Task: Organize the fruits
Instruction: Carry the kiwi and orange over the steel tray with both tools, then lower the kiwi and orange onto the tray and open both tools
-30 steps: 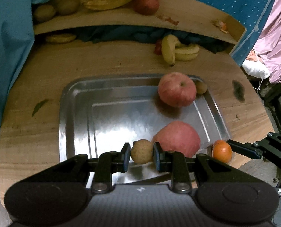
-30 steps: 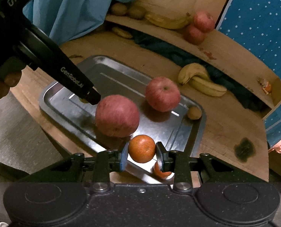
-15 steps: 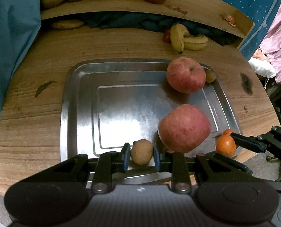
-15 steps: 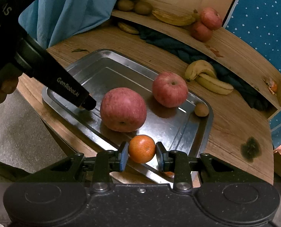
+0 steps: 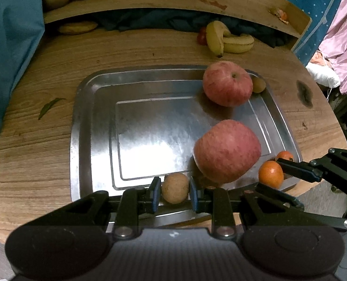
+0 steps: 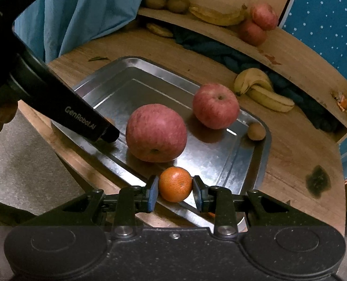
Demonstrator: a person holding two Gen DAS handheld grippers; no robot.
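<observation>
A steel tray [image 5: 79, 126] lies on the round wooden table. Two red apples [image 5: 227, 83] [image 5: 227, 151] and a small brown fruit [image 5: 258, 84] rest along its right side. My left gripper [image 5: 175, 190] is shut on another small brown round fruit [image 5: 175, 187] over the tray's near rim. In the right wrist view my right gripper [image 6: 175, 187] is shut on an orange [image 6: 175, 182] above the tray's [image 6: 264, 154] near right corner, just in front of the closer apple [image 6: 156, 133]. A second orange [image 5: 285, 156] sits on the rim behind the right gripper's fingers [image 5: 297, 168].
Bananas [image 5: 227, 38] lie on the table beyond the tray. A raised wooden shelf [image 6: 290, 46] at the back holds more apples [image 6: 258, 23], bananas and brown fruits. Blue cloth [image 5: 7, 46] hangs at the left. A green leaf [image 5: 49, 106] lies left of the tray.
Both grippers still hold their fruits. The apples and tray now sit a little farther ahead of each gripper than a second ago, and the tray's near rim shows under the left fingers.
</observation>
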